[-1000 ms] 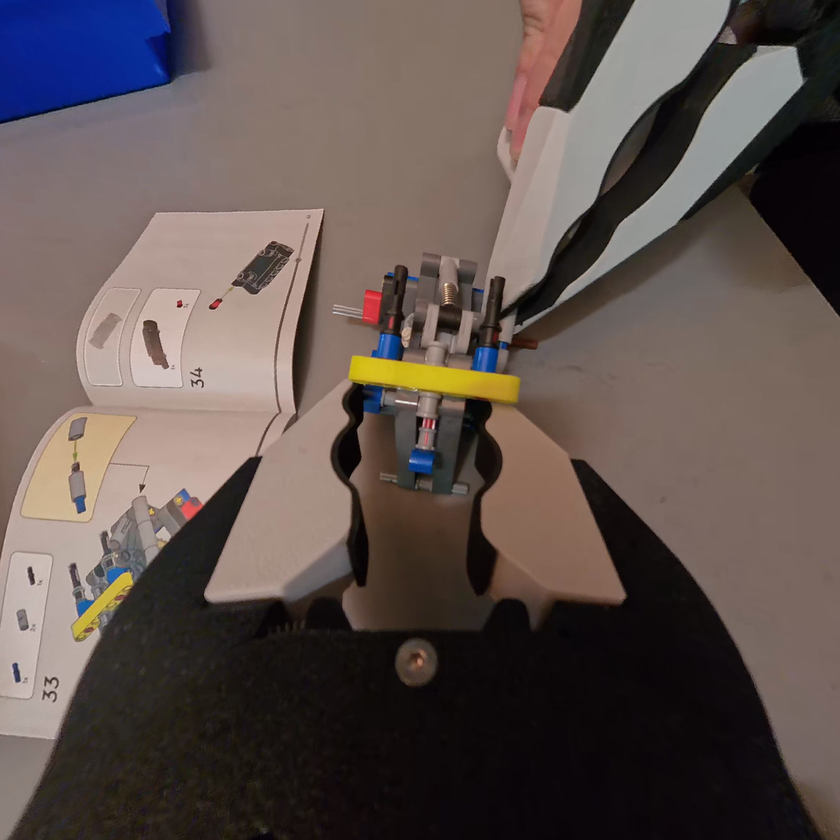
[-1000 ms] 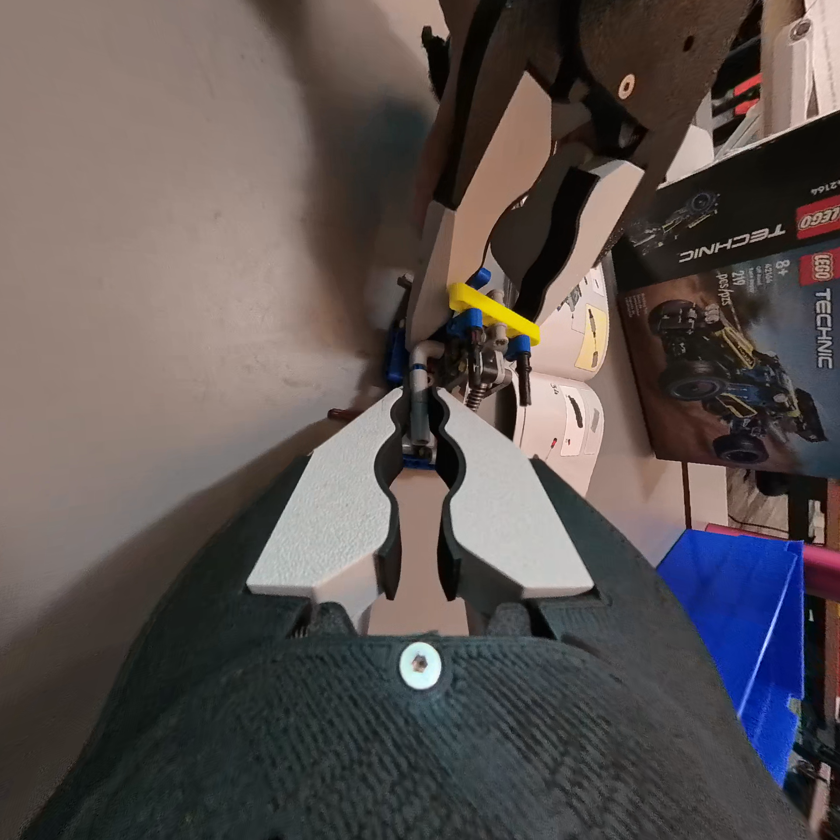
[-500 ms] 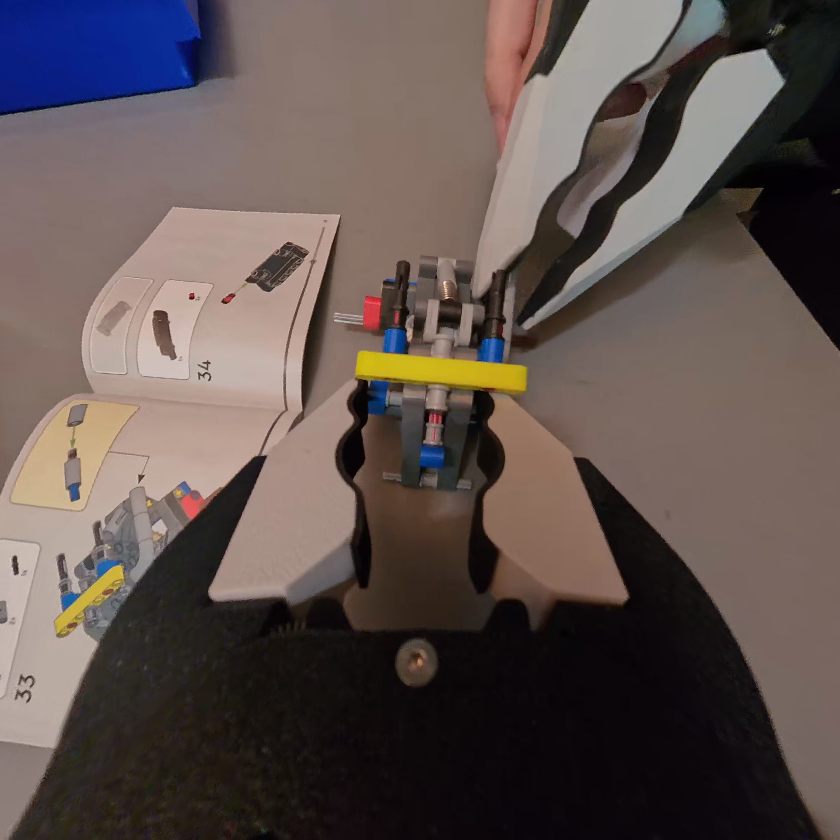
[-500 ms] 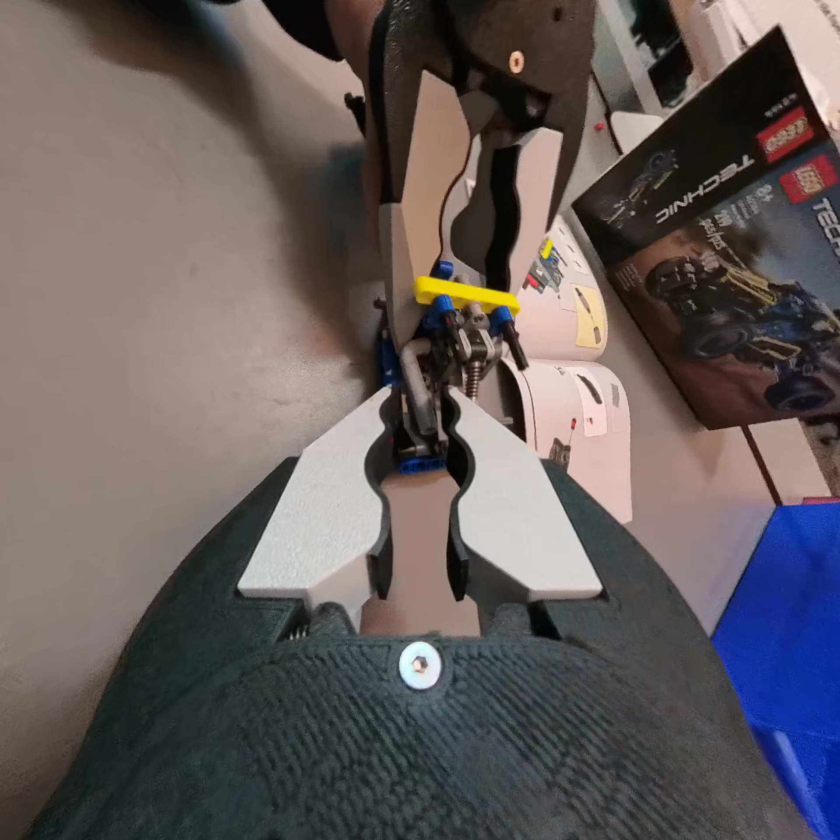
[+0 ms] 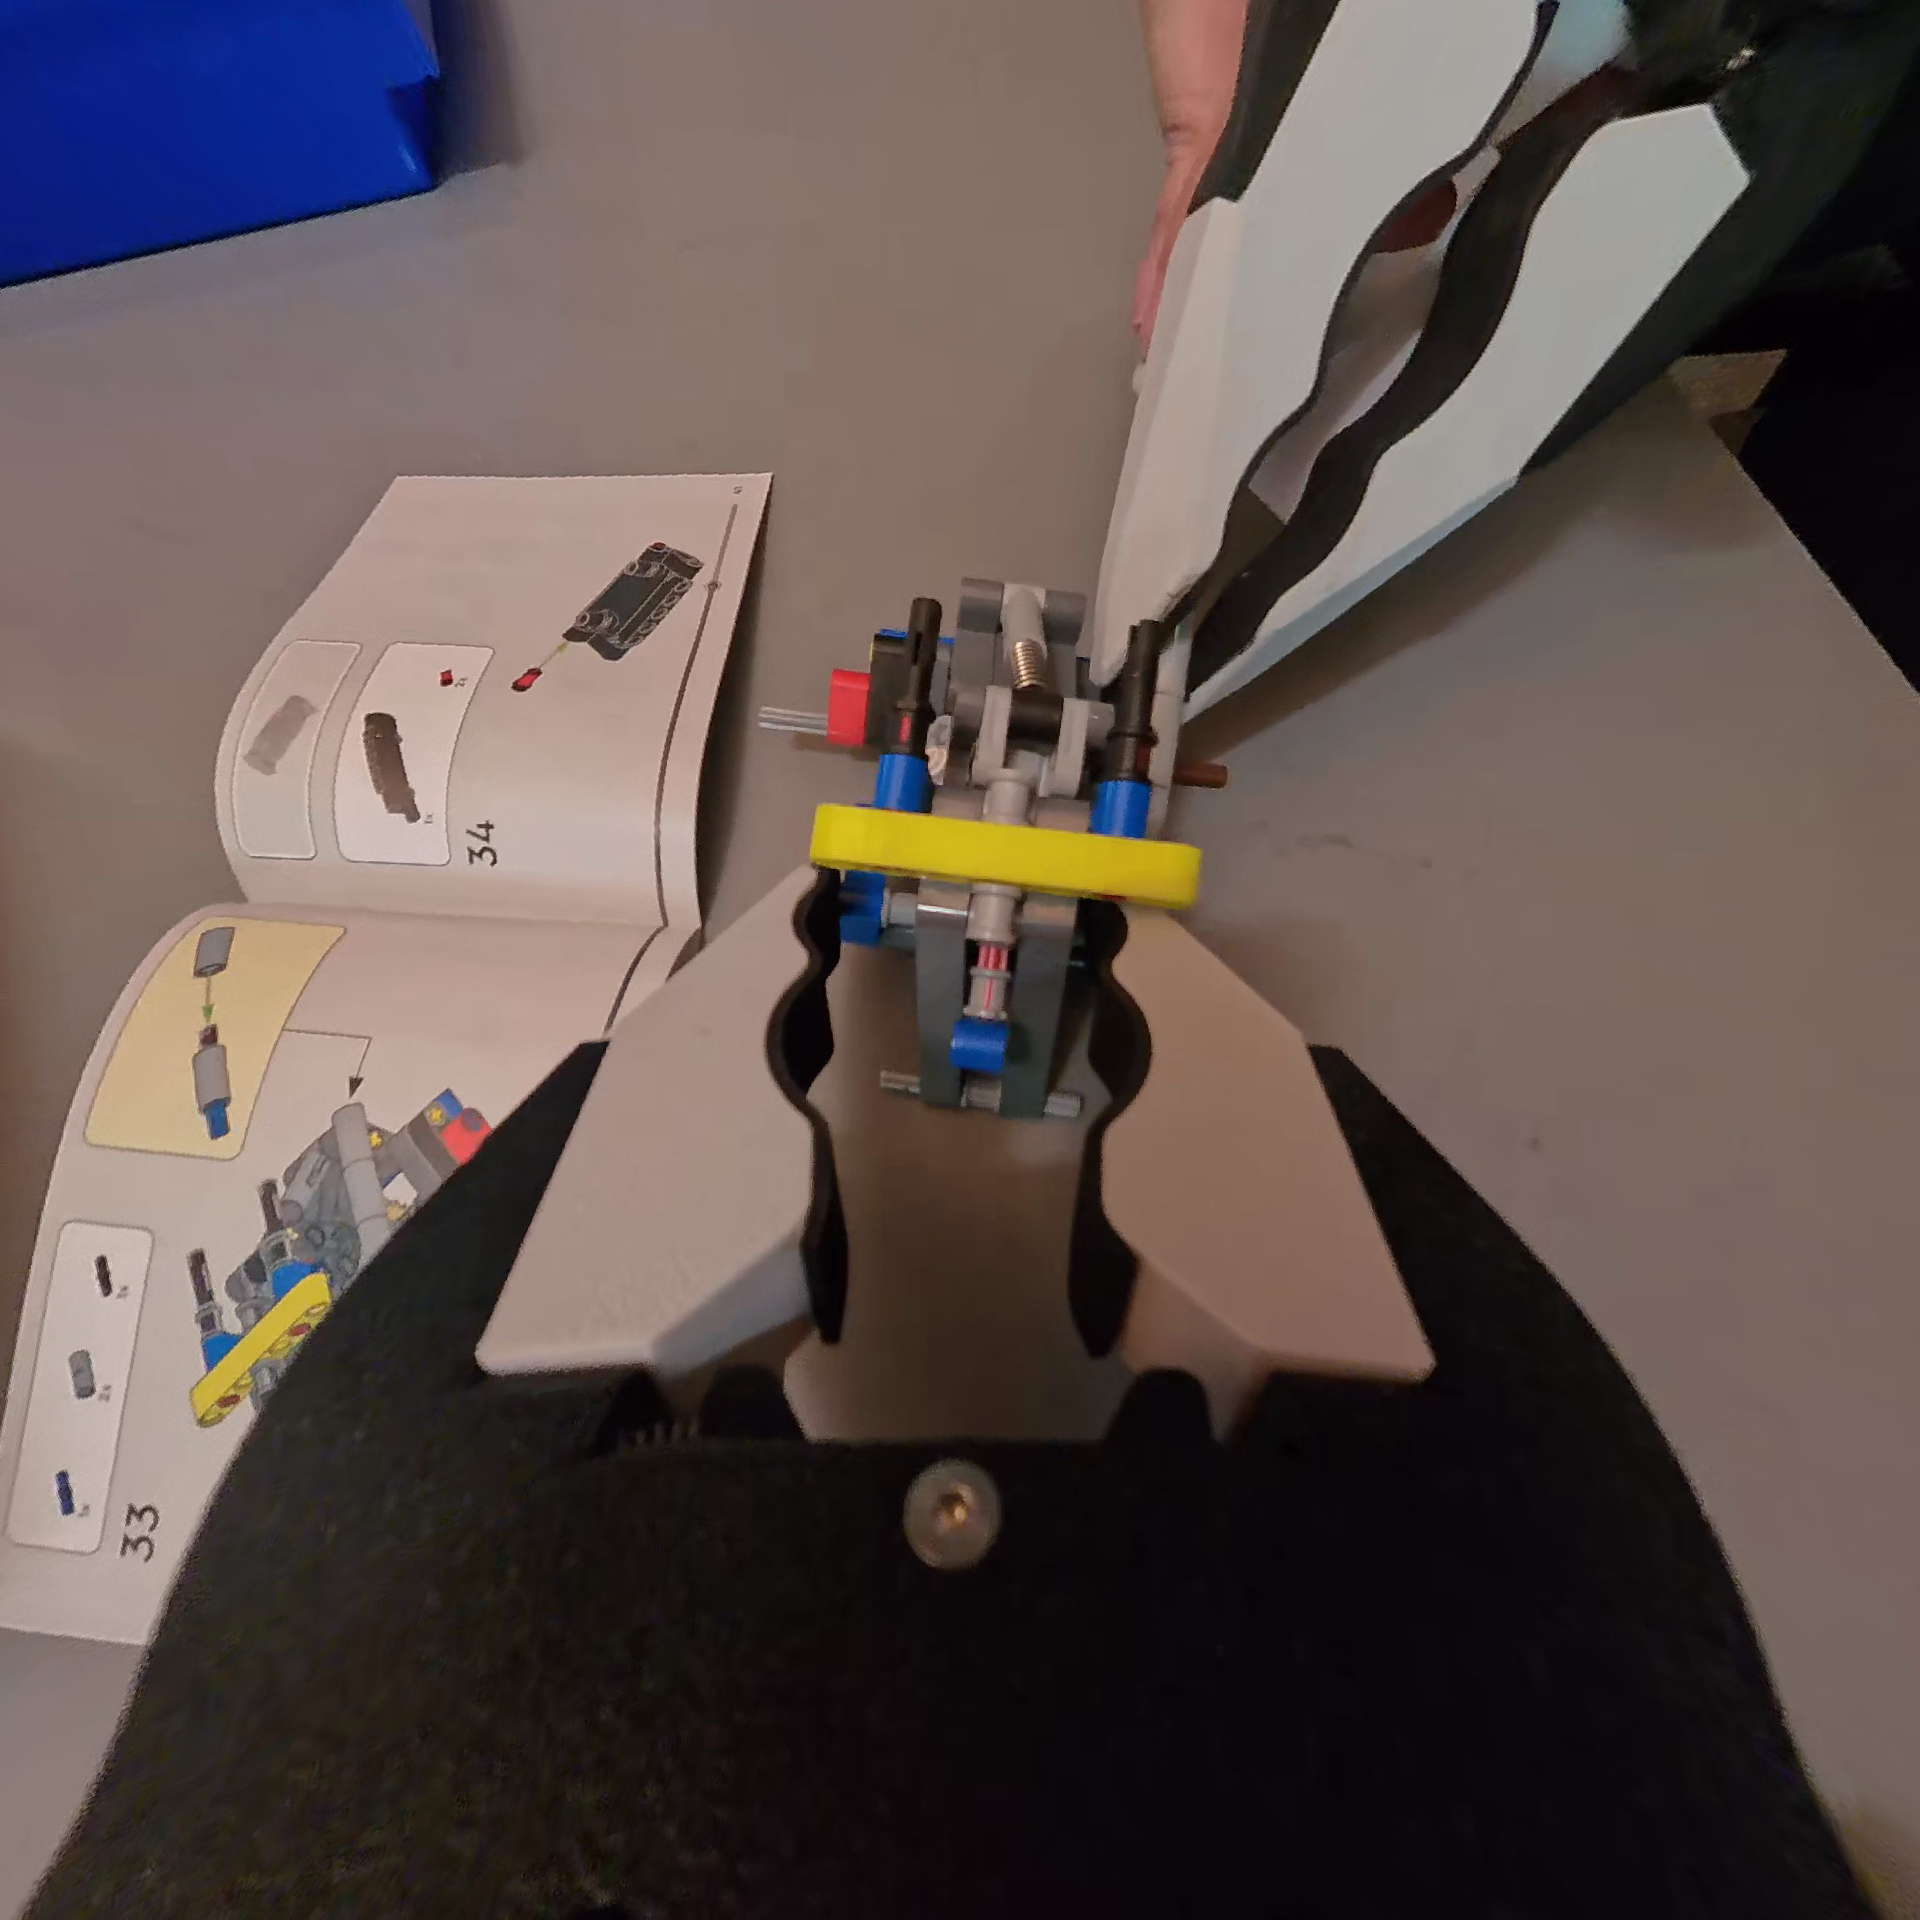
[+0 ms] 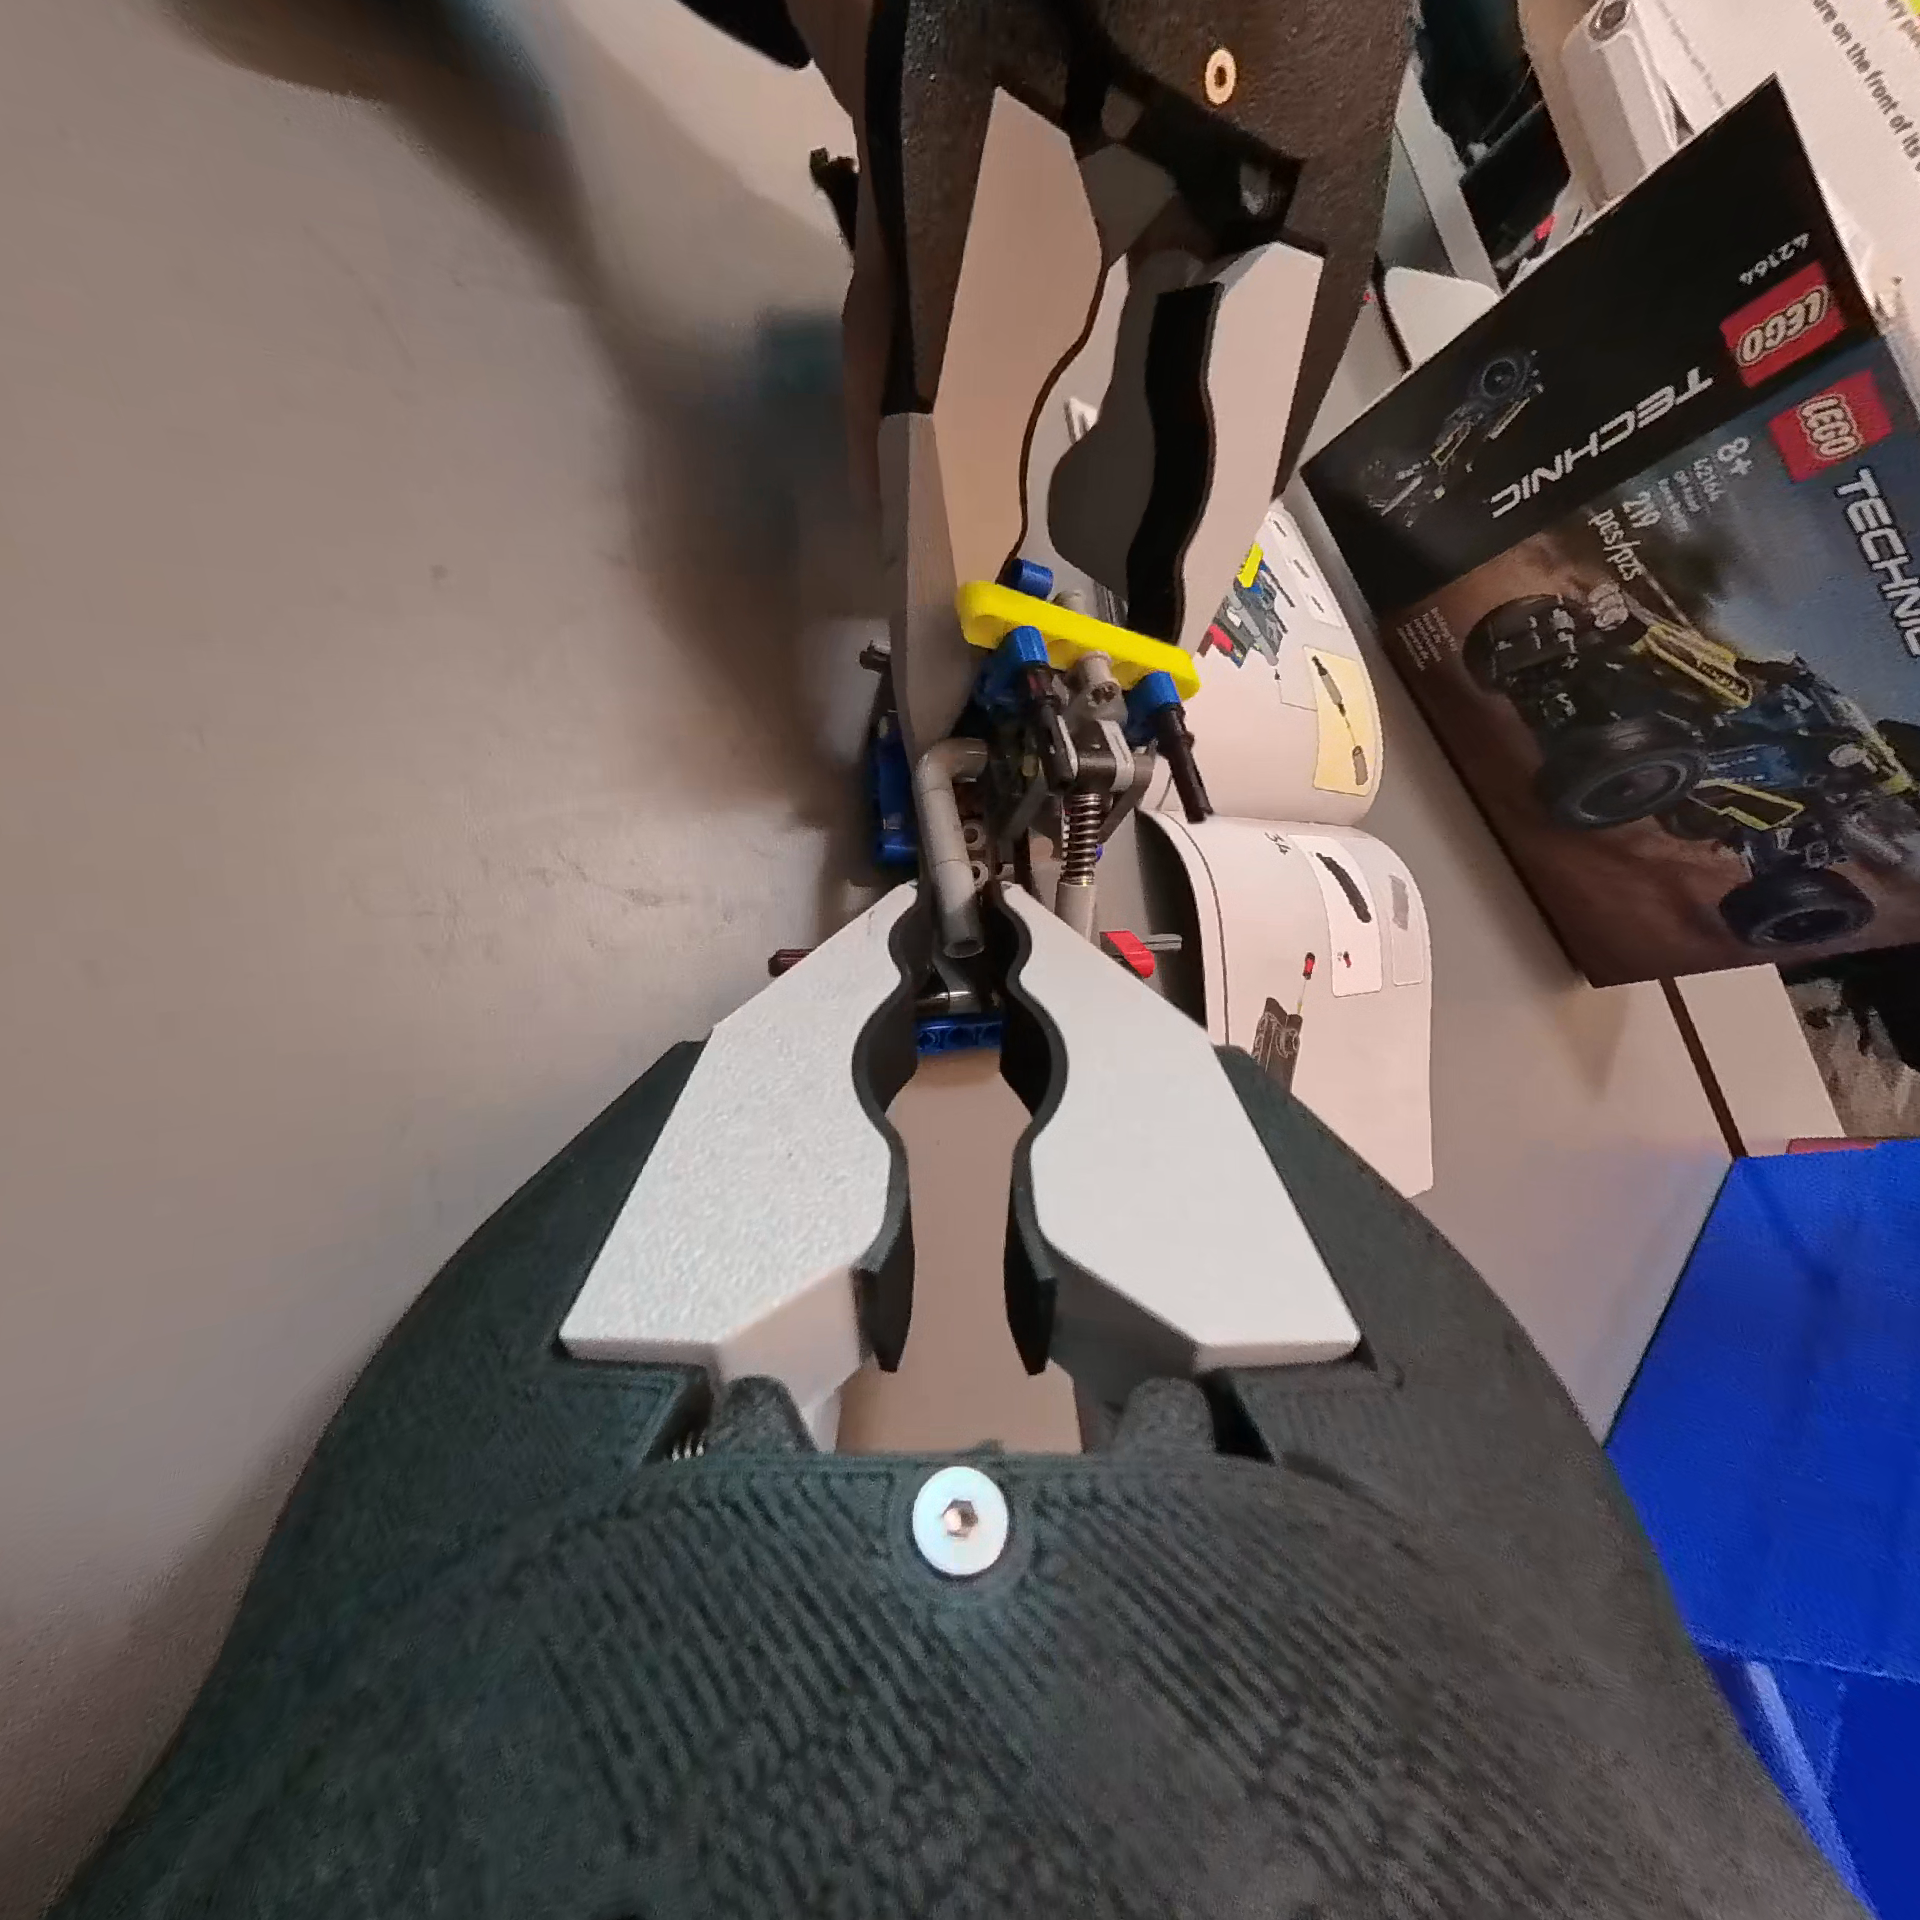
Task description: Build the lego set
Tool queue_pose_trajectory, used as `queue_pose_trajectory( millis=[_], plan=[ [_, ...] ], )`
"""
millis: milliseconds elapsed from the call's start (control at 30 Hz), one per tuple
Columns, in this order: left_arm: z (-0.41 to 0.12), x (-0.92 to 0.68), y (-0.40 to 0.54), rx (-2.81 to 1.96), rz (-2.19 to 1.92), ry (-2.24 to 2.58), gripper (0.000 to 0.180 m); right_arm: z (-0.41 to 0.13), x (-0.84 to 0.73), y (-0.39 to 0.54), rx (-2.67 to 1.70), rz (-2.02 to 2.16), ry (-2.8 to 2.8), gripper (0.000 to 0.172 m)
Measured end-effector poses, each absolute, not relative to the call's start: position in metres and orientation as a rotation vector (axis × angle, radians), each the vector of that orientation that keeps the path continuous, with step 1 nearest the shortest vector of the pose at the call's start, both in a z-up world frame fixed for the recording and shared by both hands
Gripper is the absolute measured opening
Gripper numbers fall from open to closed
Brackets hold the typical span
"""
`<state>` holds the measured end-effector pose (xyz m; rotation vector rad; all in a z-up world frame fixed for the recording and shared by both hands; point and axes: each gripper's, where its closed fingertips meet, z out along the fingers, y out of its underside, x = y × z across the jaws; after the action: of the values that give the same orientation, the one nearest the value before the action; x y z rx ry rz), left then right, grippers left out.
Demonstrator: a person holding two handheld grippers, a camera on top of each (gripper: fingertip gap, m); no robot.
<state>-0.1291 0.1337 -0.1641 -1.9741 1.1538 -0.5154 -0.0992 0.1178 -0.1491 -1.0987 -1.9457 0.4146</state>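
Observation:
A small brick assembly (image 5: 997,748) with a yellow beam (image 5: 1003,857), blue pins and a spring sits between the fingers of my left gripper (image 5: 961,935). Both pads press on its grey and blue lower frame, so the left gripper is shut on it, just over the grey table (image 5: 1507,935). My right gripper (image 6: 961,925) comes from the far right side (image 5: 1153,665). Its tips are closed on a grey bent pipe piece (image 6: 945,831) of the same assembly. The left gripper also shows in the right wrist view (image 6: 1039,644), beside the yellow beam (image 6: 1081,634).
An open instruction booklet (image 5: 499,707) lies left of the assembly and also shows in the right wrist view (image 6: 1320,904). A blue bin (image 5: 197,114) stands at the far left. A toy-set box (image 6: 1662,582) stands beyond the booklet. A person's hand (image 5: 1169,208) is behind the right gripper. Some 4 cm of space lies between my two pairs of fingers.
The right gripper's jaws eased open a little on the grey pipe piece, then closed on it again, and the gripper turned slightly. The left gripper kept its hold on the assembly.

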Motion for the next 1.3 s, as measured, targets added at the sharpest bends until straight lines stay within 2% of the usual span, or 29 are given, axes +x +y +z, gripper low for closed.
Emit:
queue_pose_trajectory(
  millis=[100,300,567,867,1033,1300],
  plan=[
    [-0.162,-0.13,0.133,-1.969,-0.517,1.14,0.043,-0.145,-0.098,0.119,-1.102,0.444,-1.909,0.008],
    [-0.162,-0.139,0.123,-1.982,-0.523,1.108,0.041,-0.136,-0.082,0.122,-1.162,0.566,-1.802,0.022],
    [-0.161,-0.167,0.096,-2.03,-0.465,1.024,0.042,-0.155,-0.063,0.149,-1.36,0.571,-1.734,0.022],
    [-0.156,-0.186,0.085,-2.041,-0.345,0.779,0.065,-0.156,-0.063,0.178,-1.492,0.539,-1.618,0.021],
    [-0.147,-0.205,0.058,-2.062,-0.262,0.717,0.062,-0.163,-0.052,0.195,-1.549,0.466,-1.54,0.02],
    [-0.156,-0.219,-0.005,-2.198,-0.234,0.545,0.039,-0.177,-0.048,0.22,-1.659,0.4,-1.532,0.022]
  ],
)
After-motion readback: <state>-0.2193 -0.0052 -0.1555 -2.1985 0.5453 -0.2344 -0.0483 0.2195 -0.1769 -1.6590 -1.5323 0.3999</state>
